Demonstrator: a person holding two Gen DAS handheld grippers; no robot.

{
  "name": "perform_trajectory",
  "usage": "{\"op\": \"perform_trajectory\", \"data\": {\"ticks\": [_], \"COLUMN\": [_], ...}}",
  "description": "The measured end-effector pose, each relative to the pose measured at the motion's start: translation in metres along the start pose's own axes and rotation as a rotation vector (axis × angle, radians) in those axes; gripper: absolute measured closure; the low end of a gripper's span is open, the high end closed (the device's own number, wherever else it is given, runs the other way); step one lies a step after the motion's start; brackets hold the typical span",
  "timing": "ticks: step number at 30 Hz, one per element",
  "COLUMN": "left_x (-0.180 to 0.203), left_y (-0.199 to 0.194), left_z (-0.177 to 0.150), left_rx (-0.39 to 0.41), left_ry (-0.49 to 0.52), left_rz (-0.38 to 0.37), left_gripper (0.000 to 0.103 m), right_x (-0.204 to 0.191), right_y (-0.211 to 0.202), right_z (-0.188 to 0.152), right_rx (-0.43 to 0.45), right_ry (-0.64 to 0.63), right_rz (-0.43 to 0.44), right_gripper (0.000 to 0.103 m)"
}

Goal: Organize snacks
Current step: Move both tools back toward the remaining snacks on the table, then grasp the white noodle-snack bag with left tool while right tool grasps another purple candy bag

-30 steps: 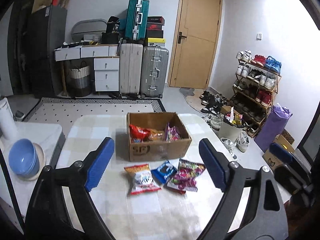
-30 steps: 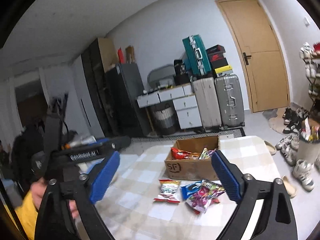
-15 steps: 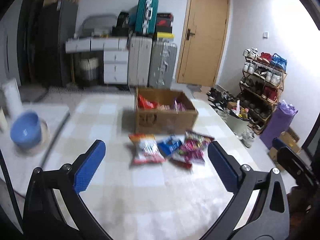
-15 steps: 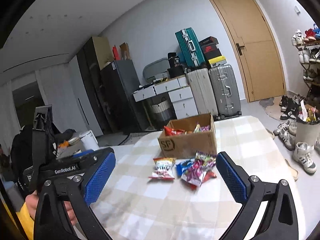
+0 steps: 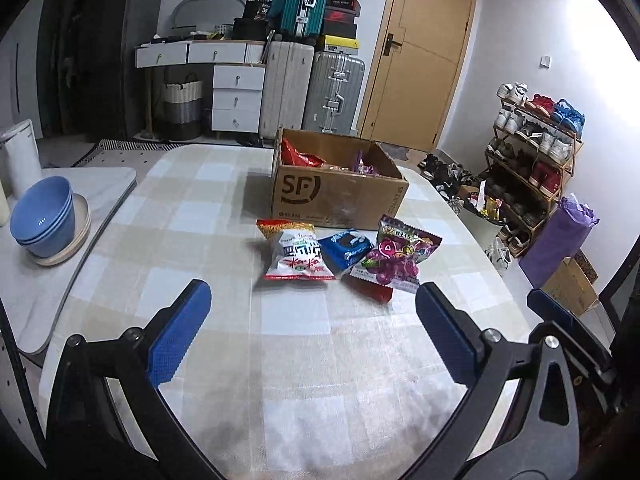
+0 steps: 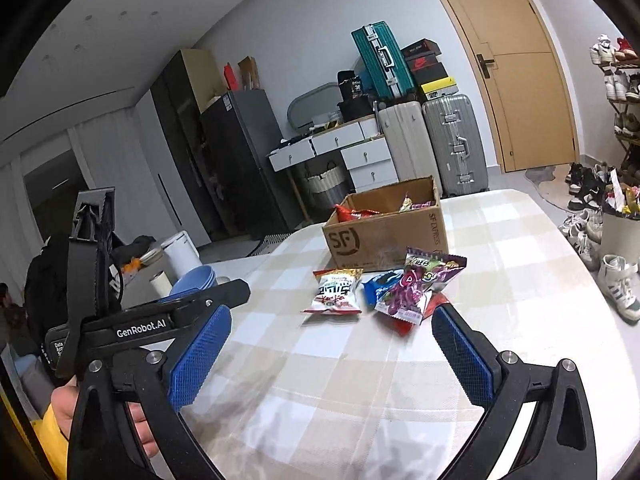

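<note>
A cardboard SF box (image 5: 336, 196) (image 6: 384, 236) stands on the checked table and holds several snack packs. In front of it lie a white-and-red snack bag (image 5: 298, 256) (image 6: 337, 292), a blue cookie pack (image 5: 344, 246) (image 6: 378, 283), a purple candy bag (image 5: 396, 256) (image 6: 420, 284) and a red pack (image 5: 372, 290) under it. My left gripper (image 5: 312, 332) is open and empty, low over the table, short of the packs. My right gripper (image 6: 330, 356) is open and empty, also short of them. The left gripper's body (image 6: 140, 320) shows in the right wrist view.
Stacked blue bowls (image 5: 44, 216) on a round board sit on a side counter at the left with a white canister (image 5: 20, 152). Suitcases (image 5: 316, 88), drawers and a door stand behind. A shoe rack (image 5: 532, 140) and purple bag (image 5: 556, 240) are right of the table.
Both grippers have dropped lower and tilted toward the table, so the packs and box look larger and closer. Nothing on the table has moved. Both stay open.
</note>
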State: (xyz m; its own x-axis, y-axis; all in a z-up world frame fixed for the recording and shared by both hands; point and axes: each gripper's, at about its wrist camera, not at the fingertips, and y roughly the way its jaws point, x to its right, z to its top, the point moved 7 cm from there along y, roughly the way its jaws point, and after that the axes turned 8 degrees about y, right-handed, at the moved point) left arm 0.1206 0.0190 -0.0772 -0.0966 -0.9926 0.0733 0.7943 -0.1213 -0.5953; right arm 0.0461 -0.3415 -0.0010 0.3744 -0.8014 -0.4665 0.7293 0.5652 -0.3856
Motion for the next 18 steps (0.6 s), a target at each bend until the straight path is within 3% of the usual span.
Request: {"op": "perform_trajectory", "data": {"ticks": [11, 18], "left_x": [-0.018, -0.039], "left_y": [0.04, 0.094], "left_z": [-0.02, -0.016], "left_rx": [-0.082, -0.155], "left_ry": [-0.039, -0.079], "left_rz": [0.02, 0.038], "left_gripper": [0.001, 0.001], "right_x": [0.012, 0.033], "right_y": [0.017, 0.036], "right_z": [-0.008, -0.015], "right_rx": [-0.027, -0.068], "right_ry": [0.02, 0.052], "right_rz": [-0.021, -0.041], "right_gripper": [0.001, 0.001]}}
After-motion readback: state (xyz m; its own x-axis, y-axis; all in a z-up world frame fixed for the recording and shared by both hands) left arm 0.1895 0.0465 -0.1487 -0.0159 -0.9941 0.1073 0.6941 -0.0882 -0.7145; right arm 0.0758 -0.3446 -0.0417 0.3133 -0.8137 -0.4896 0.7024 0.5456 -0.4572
